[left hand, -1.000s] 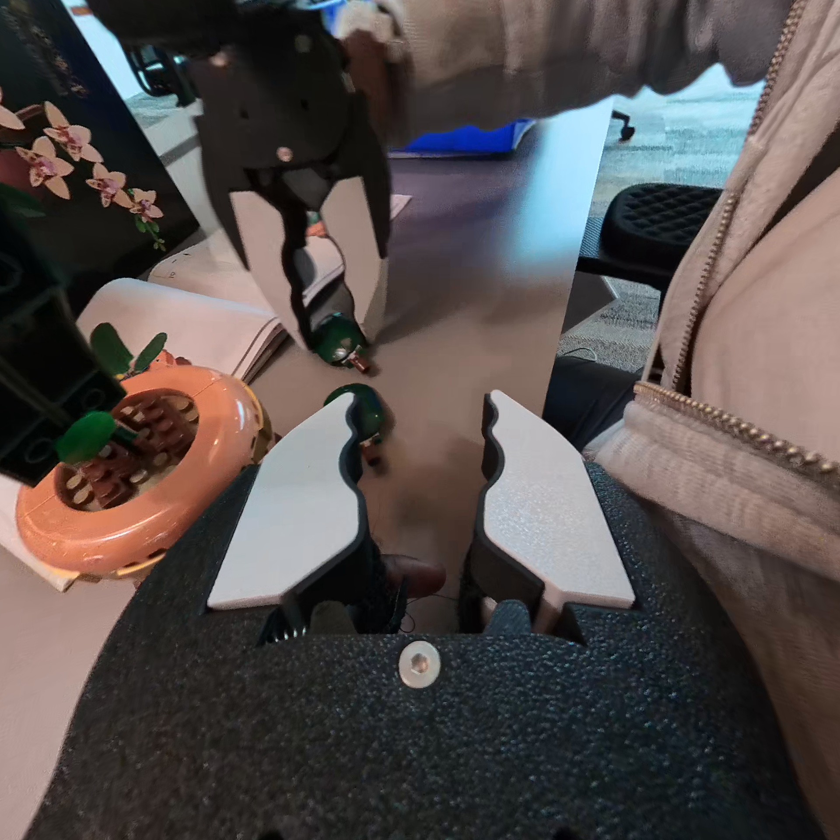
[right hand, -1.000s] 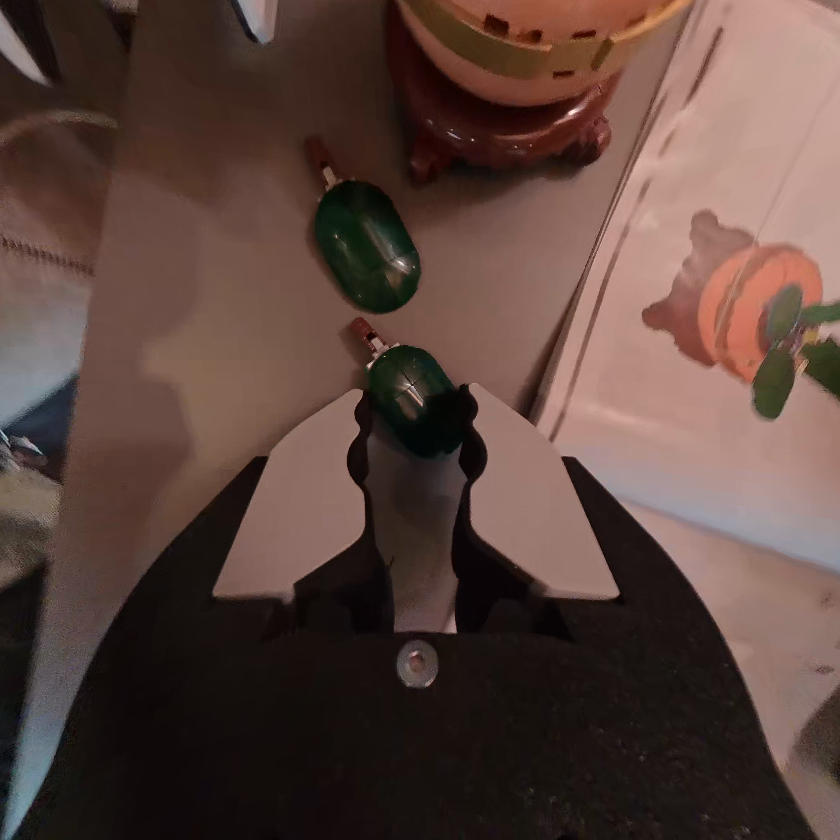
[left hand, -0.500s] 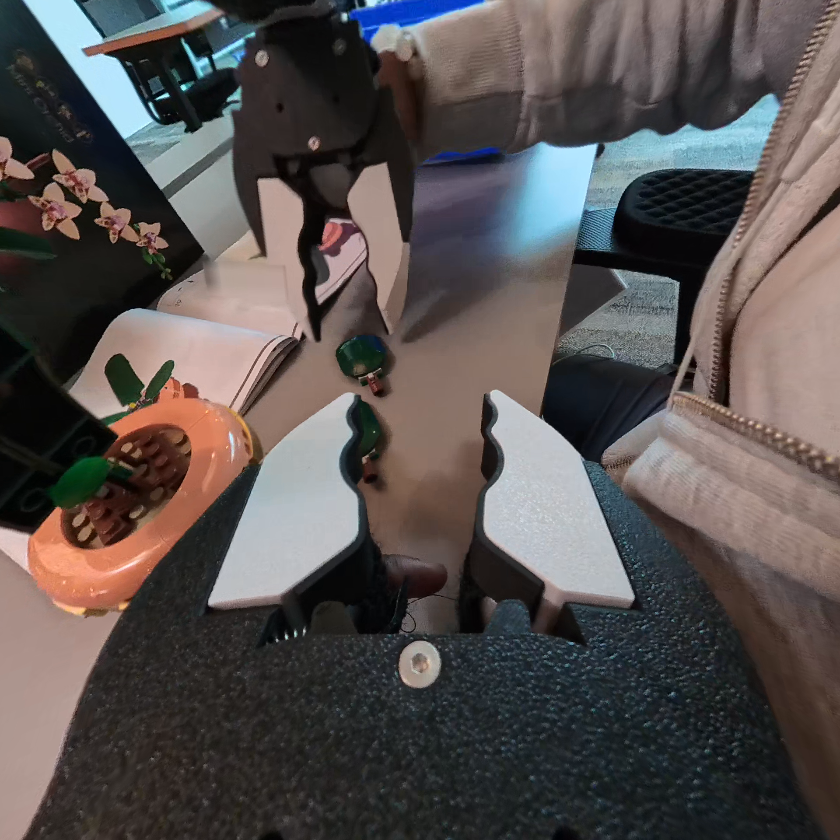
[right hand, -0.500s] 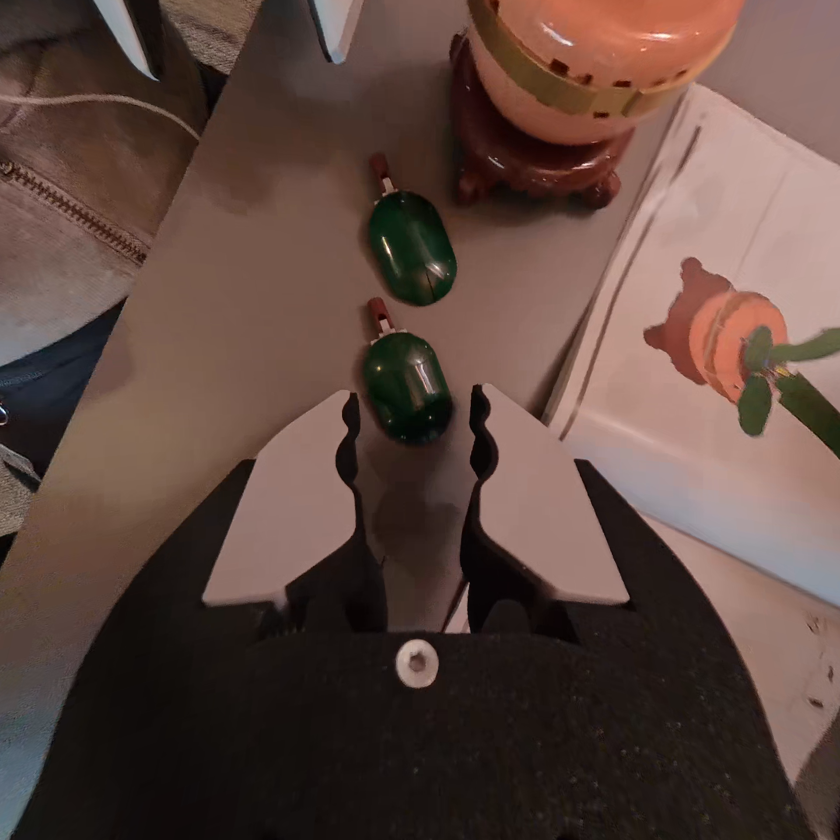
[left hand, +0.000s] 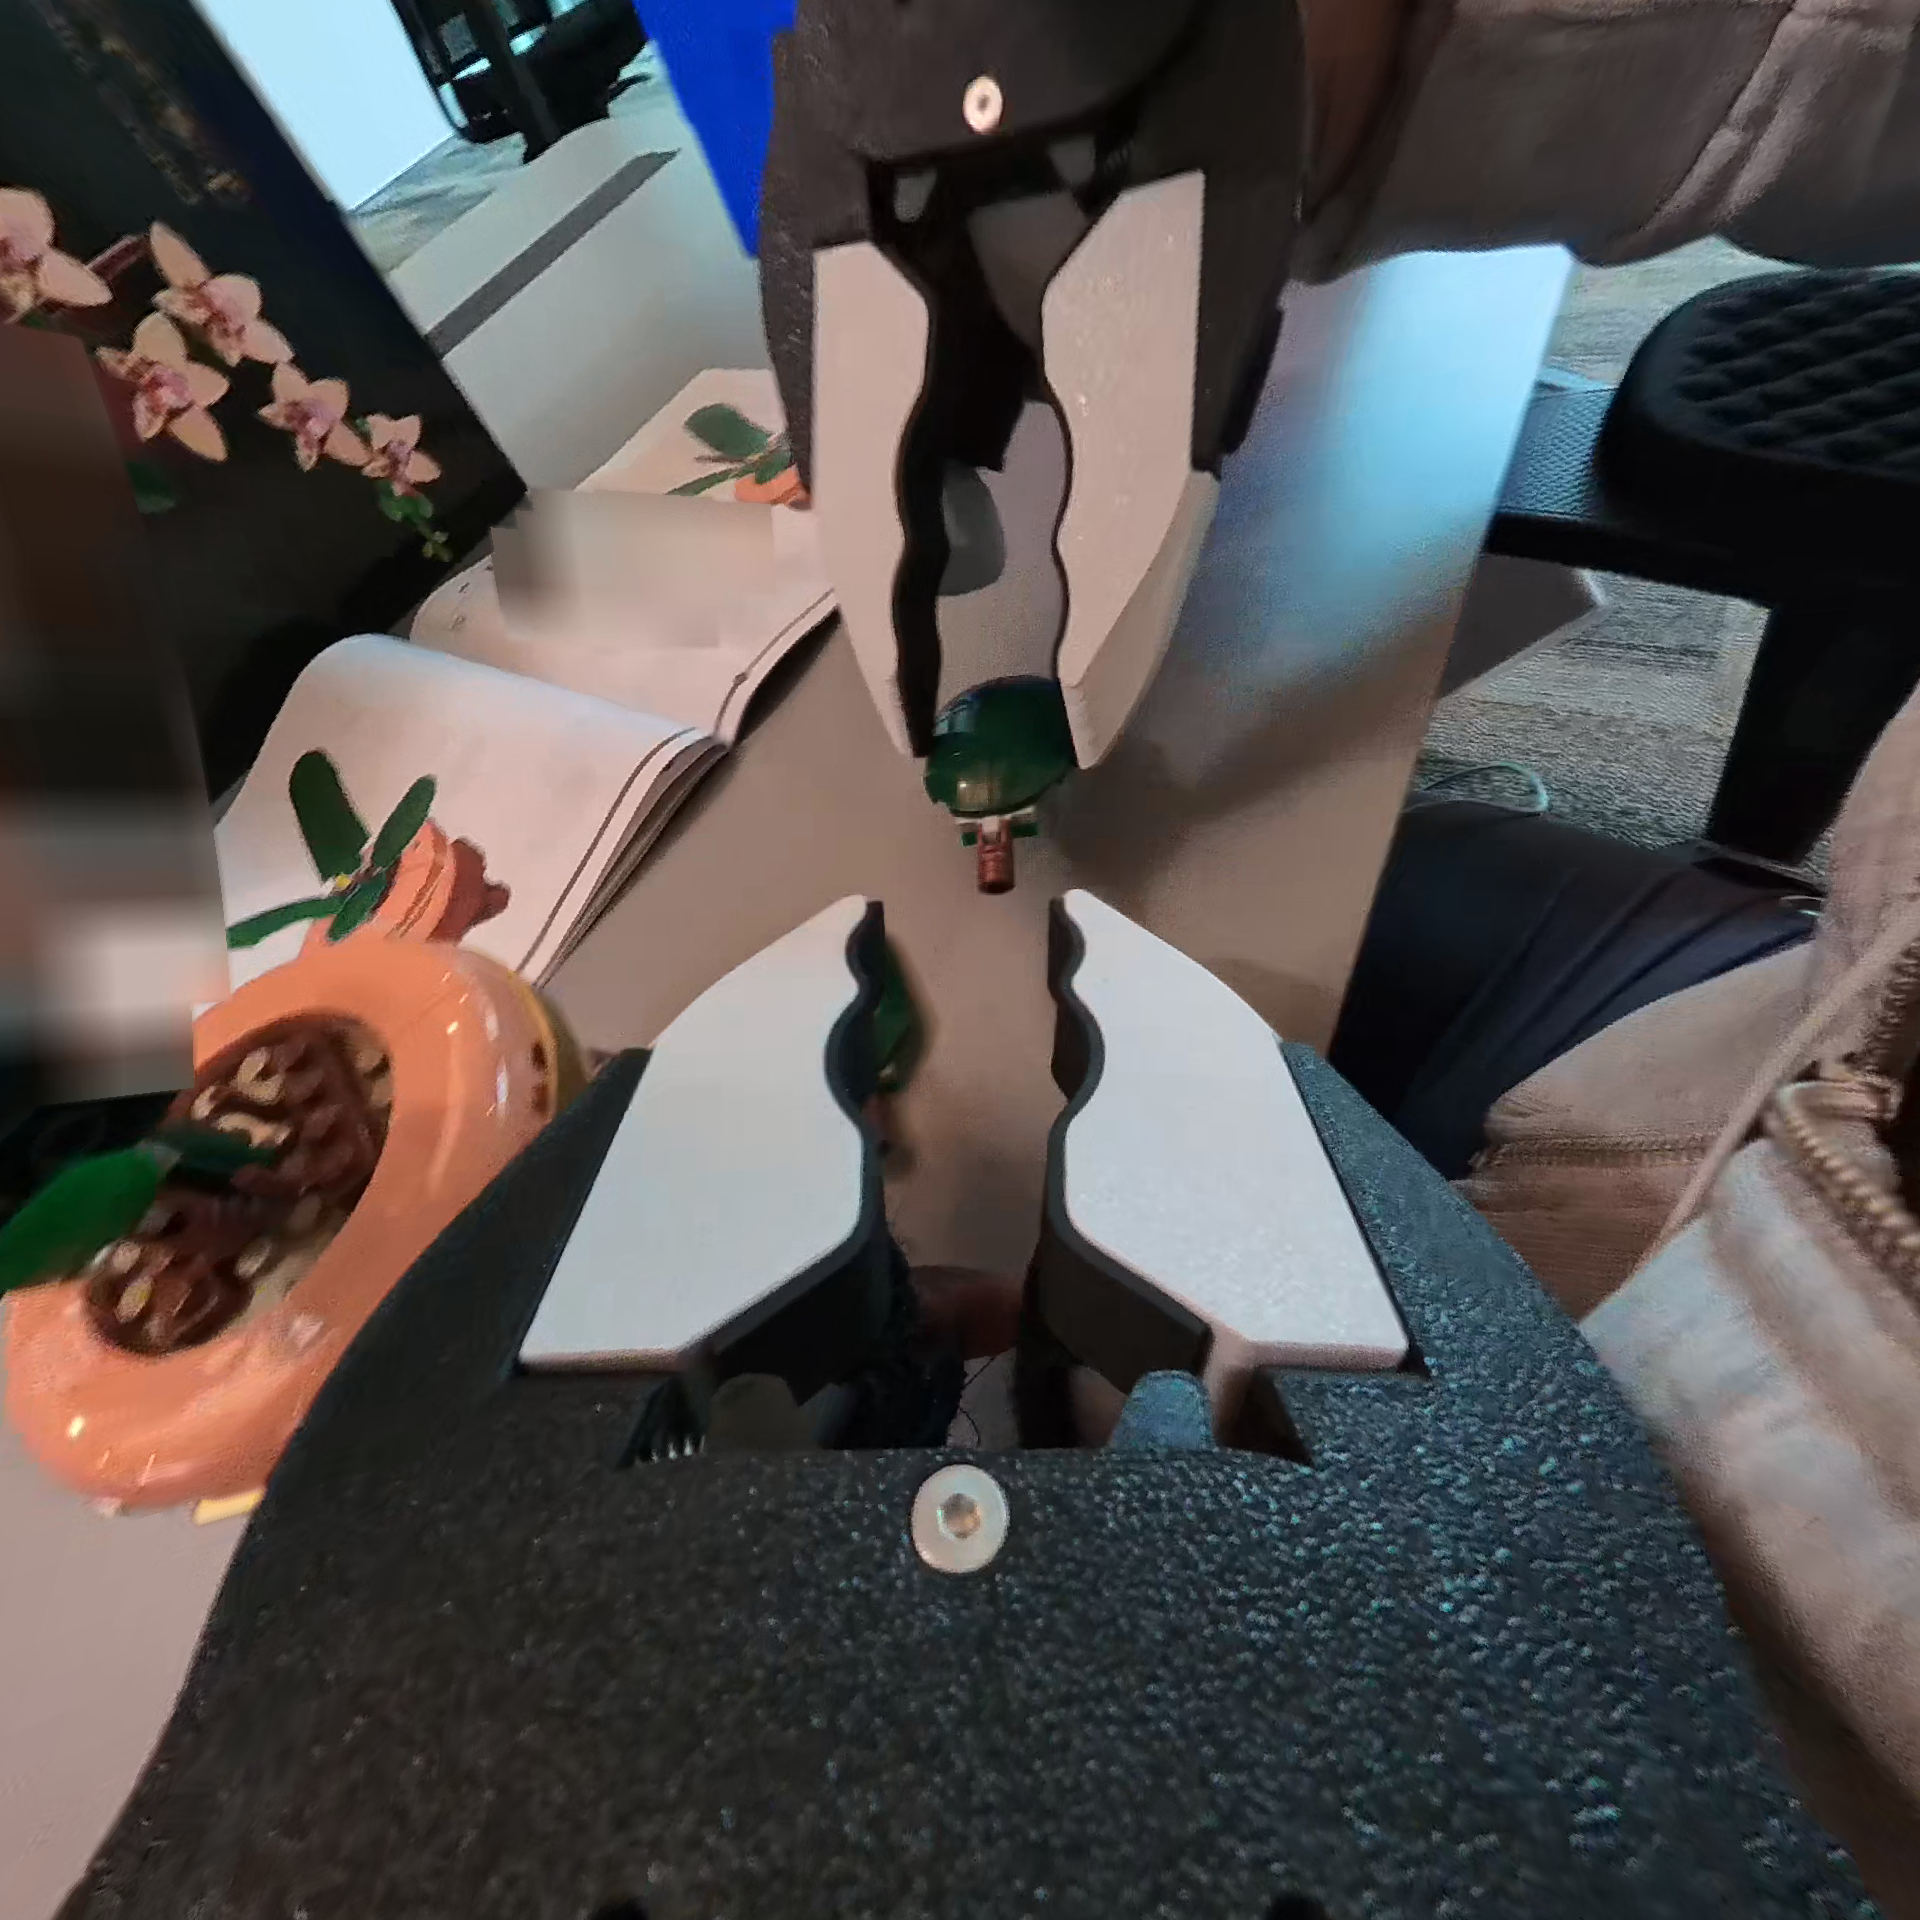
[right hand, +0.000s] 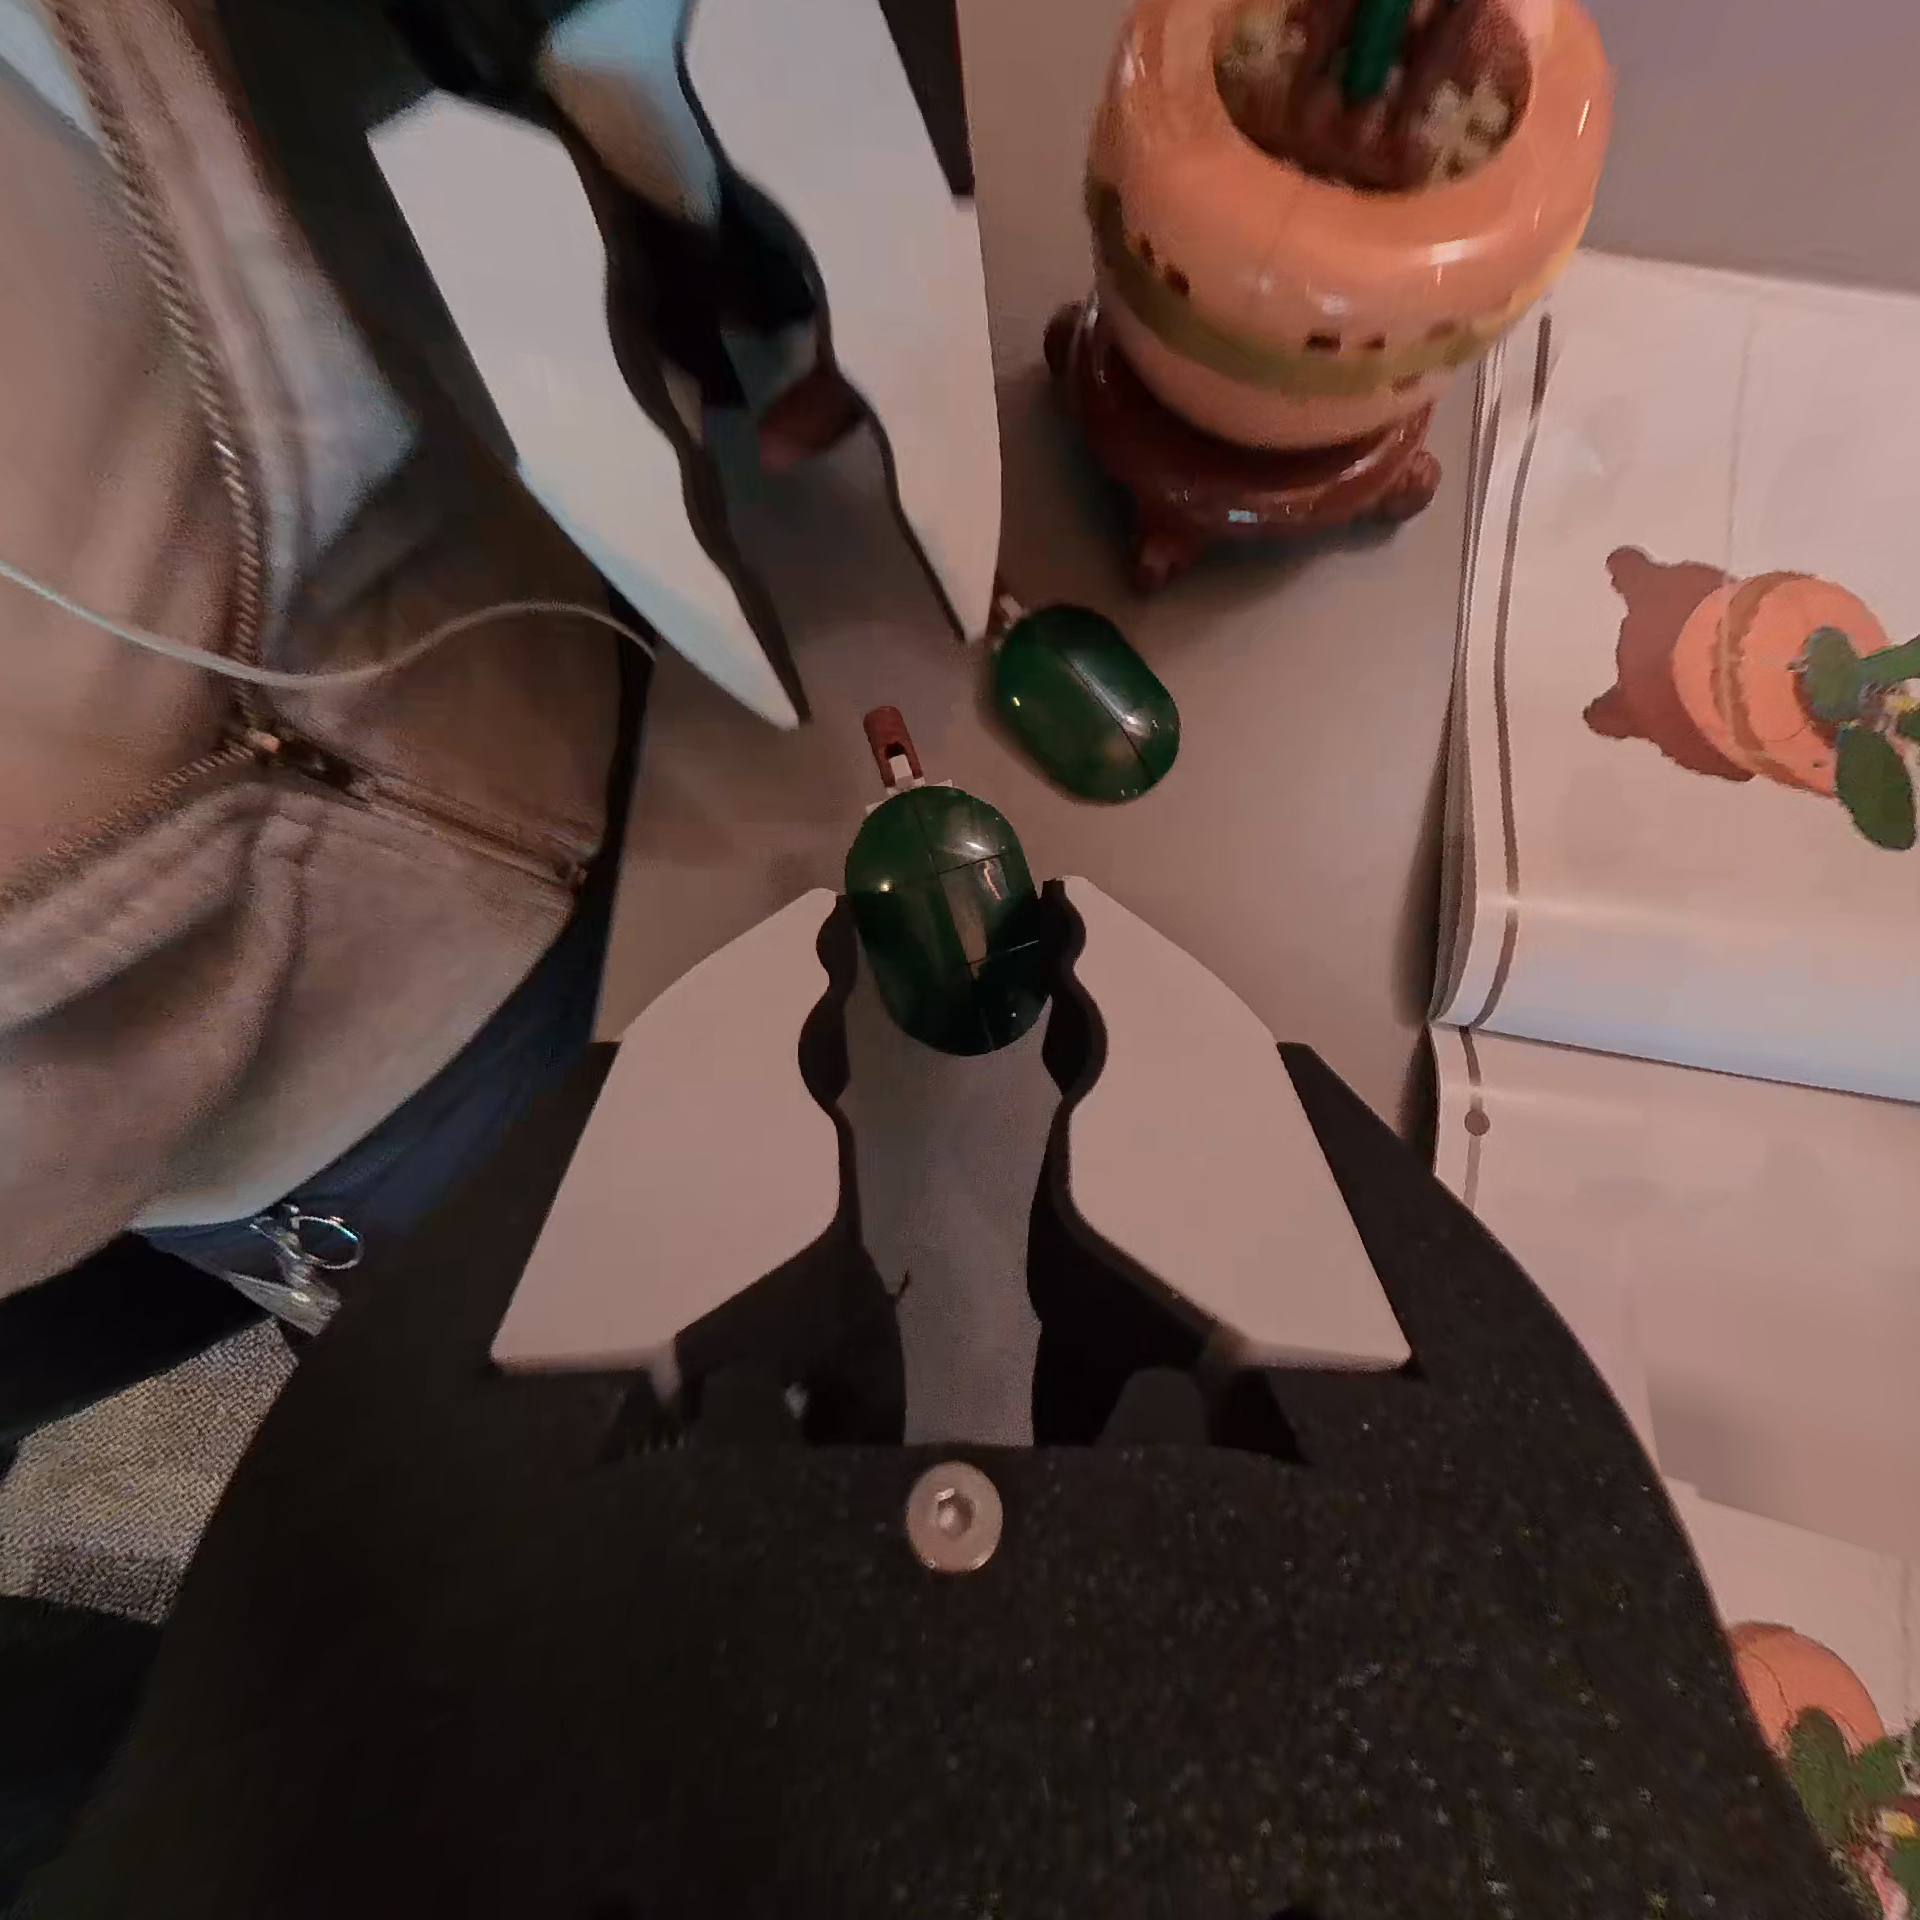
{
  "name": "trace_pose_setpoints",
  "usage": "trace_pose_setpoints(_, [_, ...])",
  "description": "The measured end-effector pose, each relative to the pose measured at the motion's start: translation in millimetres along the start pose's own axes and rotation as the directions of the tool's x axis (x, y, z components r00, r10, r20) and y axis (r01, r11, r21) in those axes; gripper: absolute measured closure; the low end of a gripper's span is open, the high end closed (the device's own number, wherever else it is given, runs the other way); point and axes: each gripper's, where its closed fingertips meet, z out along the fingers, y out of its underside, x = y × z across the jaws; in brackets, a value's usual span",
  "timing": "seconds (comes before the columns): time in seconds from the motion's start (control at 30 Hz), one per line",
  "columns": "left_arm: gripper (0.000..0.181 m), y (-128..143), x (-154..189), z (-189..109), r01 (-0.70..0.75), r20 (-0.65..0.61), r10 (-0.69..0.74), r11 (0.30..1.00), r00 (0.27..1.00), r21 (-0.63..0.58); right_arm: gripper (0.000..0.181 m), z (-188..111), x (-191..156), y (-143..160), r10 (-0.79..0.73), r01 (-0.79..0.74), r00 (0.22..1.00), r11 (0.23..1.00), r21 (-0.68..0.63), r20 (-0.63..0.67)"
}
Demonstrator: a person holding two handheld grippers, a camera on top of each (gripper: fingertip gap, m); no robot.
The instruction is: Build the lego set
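A: Pinching a green leaf (right hand: pixel 951 935) between the fingers of the right gripper (right hand: pixel 951 894), shut on the rounded end. Leaves the brown peg (right hand: pixel 888 732) at the other end poking out past the fingertips, toward the left gripper (left hand: pixel 966 914).

B: And at that left gripper?

A: Gaping wide, with nothing between the fingers. Meets the right one nearly tip to tip, low over the grey table (left hand: pixel 1195 779).

B: Lifted off the table, or resting on it?

A: Cannot tell from either camera.

B: Any more pieces close by?

A: Yes: a second leaf (right hand: pixel 1086 701), flat on the table, loose, just beside one fingertip of the left gripper. Lies between that fingertip and the booklet (right hand: pixel 1662 935), half hidden behind the finger in the left wrist view.

B: And the rest of the model?

A: Stands upright just beyond the second leaf: an orange pot (right hand: pixel 1299 270) on a dark brown base, with green pieces rising from the brown studs inside. Sits right against the edge of the open booklet, printed with pictures of the same pot.

B: Behind all that?

A: A dark box (left hand: pixel 260 364) with pink flowers printed on it, standing past the booklet. On the near side, a beige zip-up jacket (left hand: pixel 1714 1351) at the table's edge and a black chair (left hand: pixel 1766 364) off beyond it.
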Motion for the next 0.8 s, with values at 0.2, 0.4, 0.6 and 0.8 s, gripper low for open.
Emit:
trace_pose_setpoints(0.2, [0.164,-12,12,2,-0.098,-0.026,0.099,0.995,0.995,0.027,0.148,-14,-10,-15,0.049,-0.051,0.997,0.998,-0.030,-0.053])
trace_pose_setpoints(0.4, [0.158,-13,7,0,-0.115,0.019,0.114,0.992,0.993,0.045,0.148,-14,-14,-14,0.094,-0.098,0.993,0.993,-0.060,-0.064])
trace_pose_setpoints(0.6, [0.175,-15,6,0,-0.164,0.048,0.161,0.984,0.986,0.062,0.148,-14,-13,-17,0.117,-0.123,0.991,0.988,-0.089,-0.071])
trace_pose_setpoints(0.8, [0.175,-41,-11,-15,0.175,-0.035,-0.173,0.928,0.984,0.329,0.116,-46,-4,-56,0.241,-0.206,0.968,0.922,0.328,-0.067])
